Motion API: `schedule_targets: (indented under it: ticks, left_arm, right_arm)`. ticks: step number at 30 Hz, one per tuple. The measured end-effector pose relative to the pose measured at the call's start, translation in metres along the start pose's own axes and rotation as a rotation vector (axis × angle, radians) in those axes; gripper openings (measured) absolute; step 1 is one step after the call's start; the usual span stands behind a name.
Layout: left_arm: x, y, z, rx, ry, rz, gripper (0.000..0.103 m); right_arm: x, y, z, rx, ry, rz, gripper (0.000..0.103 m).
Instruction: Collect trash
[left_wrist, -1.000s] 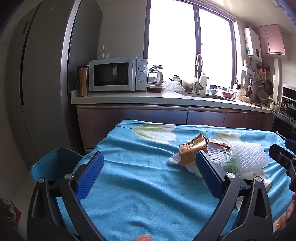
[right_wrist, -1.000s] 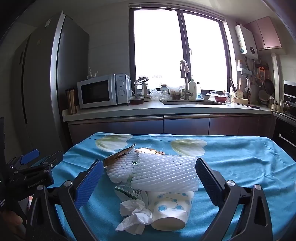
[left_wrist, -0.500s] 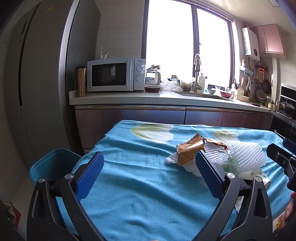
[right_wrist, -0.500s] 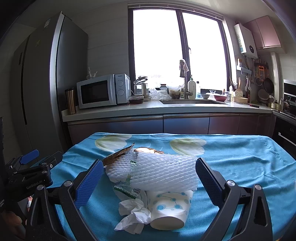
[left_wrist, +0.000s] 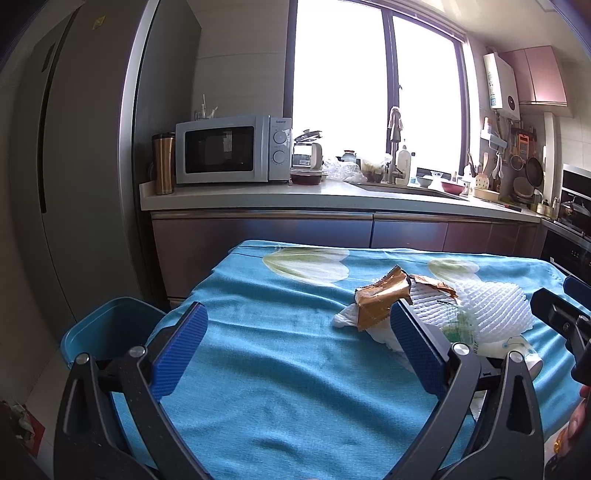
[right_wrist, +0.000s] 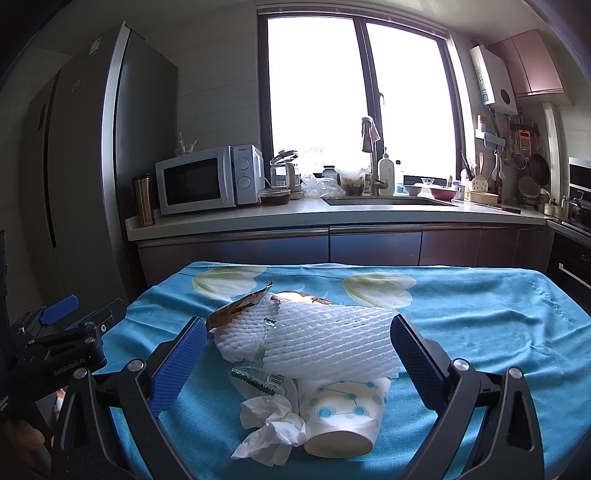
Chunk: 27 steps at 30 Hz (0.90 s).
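A pile of trash lies on the blue tablecloth (right_wrist: 480, 332): a white foam net (right_wrist: 328, 343), a brown foil wrapper (right_wrist: 236, 308), a small green-edged plastic wrapper (right_wrist: 255, 380), a crumpled tissue (right_wrist: 269, 432) and a paper cup with blue dots (right_wrist: 343, 413) on its side. My right gripper (right_wrist: 297, 360) is open and empty, its pads either side of the pile just in front of it. My left gripper (left_wrist: 295, 354) is open and empty over bare cloth, left of the pile; the wrapper (left_wrist: 380, 299) and net (left_wrist: 495, 310) show beyond its right finger.
A blue bin (left_wrist: 107, 332) stands on the floor by the table's left edge. Behind the table run a counter (left_wrist: 332, 195) with a microwave (left_wrist: 229, 149) and sink, and a tall grey fridge (left_wrist: 74, 166) at left. The right gripper's body (left_wrist: 565, 325) shows at the left view's right edge.
Both views have shifted only slightly; the left gripper has drifted a little back and left. Both grippers stay open and the trash has not moved.
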<state>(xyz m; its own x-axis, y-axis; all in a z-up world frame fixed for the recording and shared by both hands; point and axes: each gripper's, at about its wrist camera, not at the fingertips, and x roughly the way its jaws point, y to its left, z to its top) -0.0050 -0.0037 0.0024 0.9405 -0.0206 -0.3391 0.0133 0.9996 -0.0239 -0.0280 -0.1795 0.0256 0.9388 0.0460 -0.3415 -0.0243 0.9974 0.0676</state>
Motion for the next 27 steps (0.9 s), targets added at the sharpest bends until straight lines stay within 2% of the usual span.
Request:
schedule_targets:
  ticks: [18, 27]
  left_arm:
    - [0.004, 0.001, 0.002, 0.003, 0.017, 0.002, 0.097]
    - [0.018, -0.007, 0.003, 0.036, 0.048, -0.053, 0.097]
  right_arm:
    - [0.007, -0.005, 0.001, 0.01, 0.02, 0.009, 0.096]
    - [0.015, -0.016, 0.001, 0.025, 0.045, 0.001, 0.096]
